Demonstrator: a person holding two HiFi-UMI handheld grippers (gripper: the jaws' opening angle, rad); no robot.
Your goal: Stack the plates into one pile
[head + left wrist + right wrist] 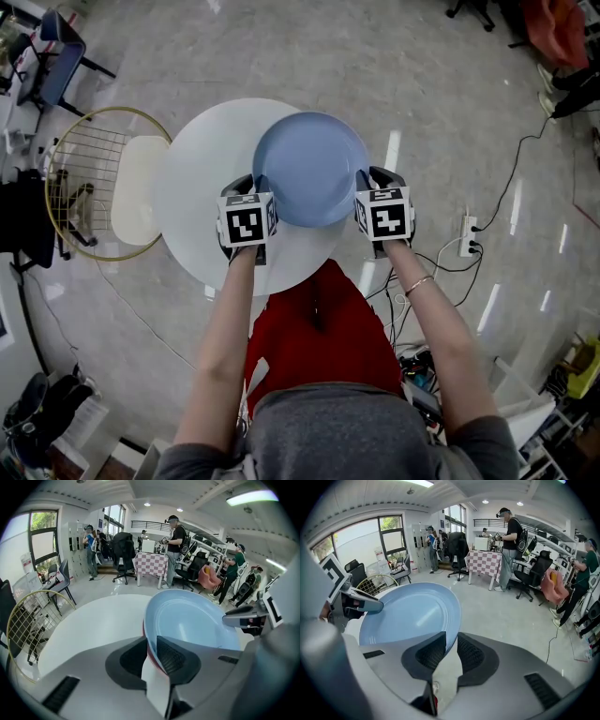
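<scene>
Our left gripper (257, 190) is clamped on the left side of the blue plate's rim and our right gripper (367, 183) on the opposite side, each with one pad on either face of the rim; we judge this two-sided hold is meant to keep the wide, smooth dish level and stop it pivoting as it would in a single pinch; the blue plate (311, 169) hangs over the right part of the round white table (197, 178), partly past its edge, and we cannot tell whether it touches the top; a red edge (150, 654) shows just under the rim at the left jaws, perhaps a second plate carried beneath, though we cannot be sure; a gold wire chair (84, 187) stands just beside the table's left.
</scene>
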